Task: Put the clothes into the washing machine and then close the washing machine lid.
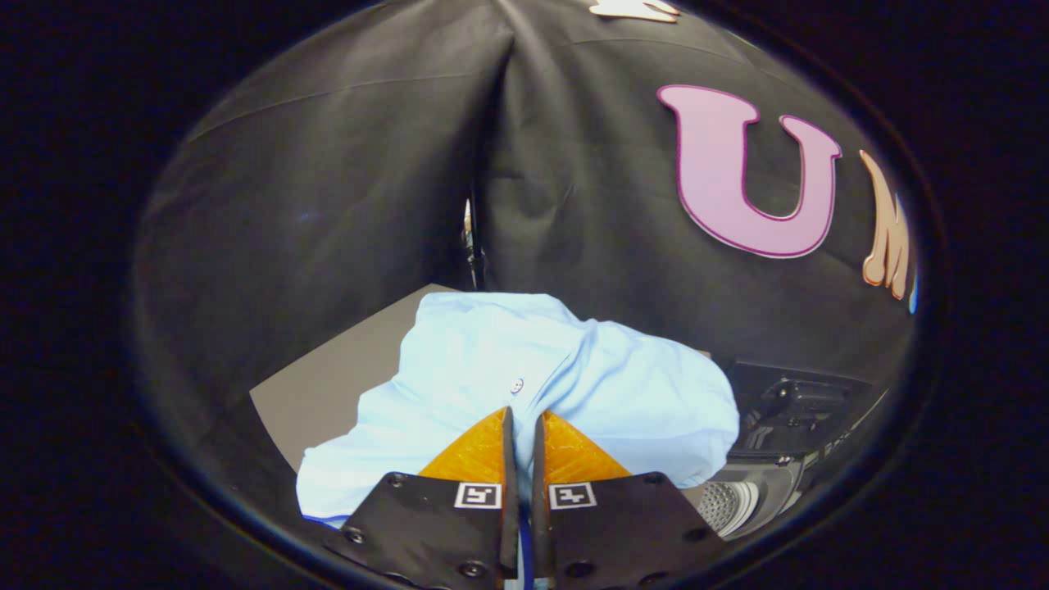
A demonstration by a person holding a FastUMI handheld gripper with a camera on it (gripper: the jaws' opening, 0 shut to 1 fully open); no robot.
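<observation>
The gripper [524,414] is pinching a fold of the light blue shirt [524,373], its fingers nearly together with cloth caught between them; the shirt is bulging ahead of the fingers above the grey tabletop [328,393]; the washing machine [754,492] is lying open beside it, its perforated drum [729,504] showing.

no readable txt, labels or nos.
</observation>
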